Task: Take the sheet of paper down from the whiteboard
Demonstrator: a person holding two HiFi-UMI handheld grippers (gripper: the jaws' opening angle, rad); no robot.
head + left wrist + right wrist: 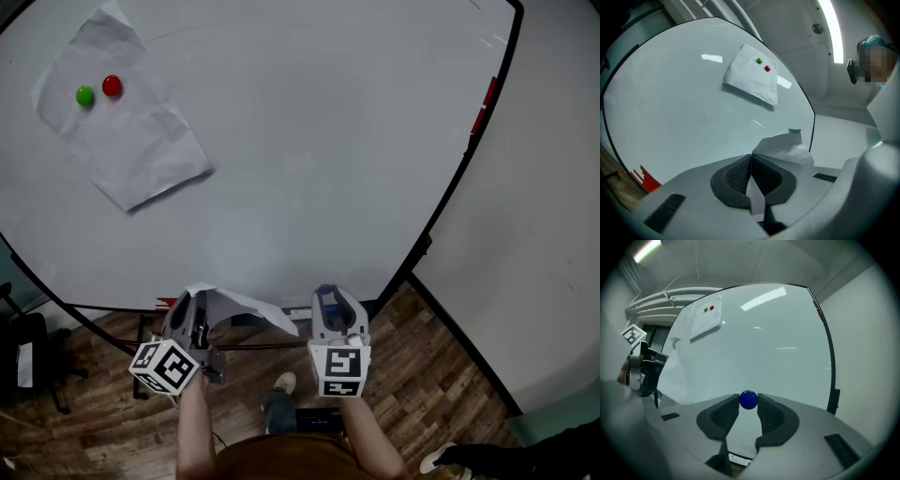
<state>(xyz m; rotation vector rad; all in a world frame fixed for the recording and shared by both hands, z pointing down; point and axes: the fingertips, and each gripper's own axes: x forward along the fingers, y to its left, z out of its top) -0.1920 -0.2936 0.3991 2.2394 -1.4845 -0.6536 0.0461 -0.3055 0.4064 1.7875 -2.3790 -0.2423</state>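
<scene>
The big whiteboard (309,141) has a wrinkly white sheet of paper (131,141) stuck high on its left side. The left gripper (751,160) is clamped on another crumpled sheet (783,147) near the board's bottom edge. The right gripper (748,404) pinches a blue ball (748,399). Two tiny magnets pin the stuck sheet, a green magnet (84,95) and a red magnet (112,85).

At the lower centre of the head view, the left forearm (195,424) and right forearm (371,437) extend side by side. The left gripper (194,300) clamps a crumpled sheet of paper (783,146). The right gripper (330,295) pinches a blue ball (748,400) at its jaw tips.
</scene>
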